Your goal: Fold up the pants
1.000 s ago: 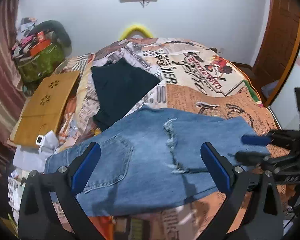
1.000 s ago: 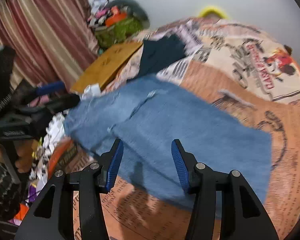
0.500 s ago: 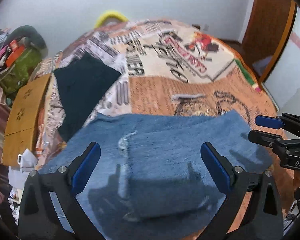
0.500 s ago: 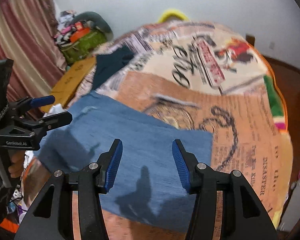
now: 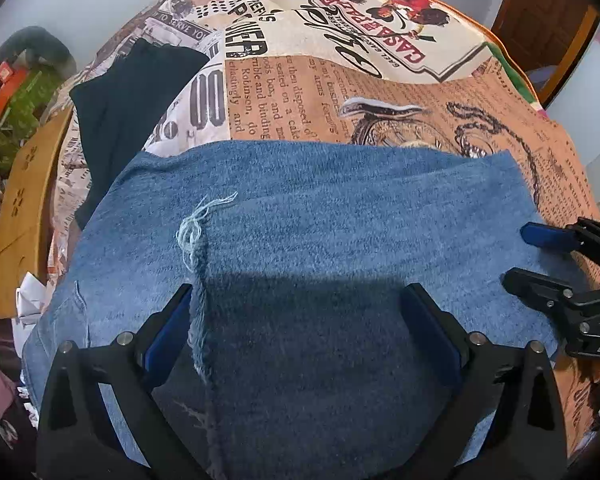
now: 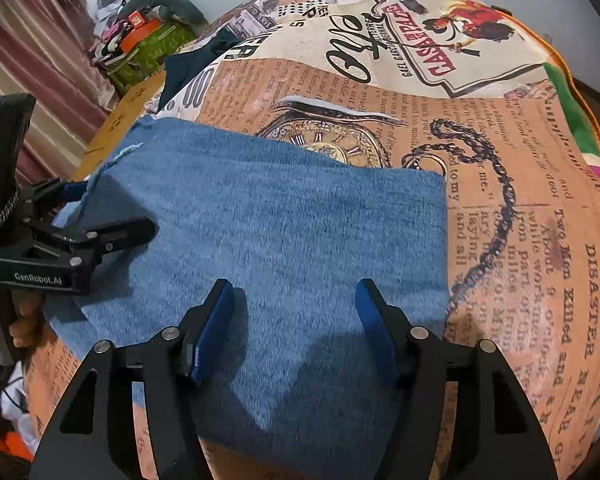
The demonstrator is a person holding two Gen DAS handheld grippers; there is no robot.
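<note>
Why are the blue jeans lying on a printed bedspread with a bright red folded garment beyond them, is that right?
Not quite: the folded garment beyond the jeans is dark navy, nearly black, not bright red. The left wrist view shows it. The jeans do lie on the printed bedspread.

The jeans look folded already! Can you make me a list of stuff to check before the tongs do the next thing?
1. Jeans lie flat on the bedspread: ok.
2. Far fold edge straight: ok.
3. Left tongs open, pinching nothing: ok.
4. Right tongs opening, no cloth caught between them: ok.
5. Frayed hem tucked neatly: not ok, threads show.
6. Near edge lined up: cannot tell, hidden behind the tongs.
</note>
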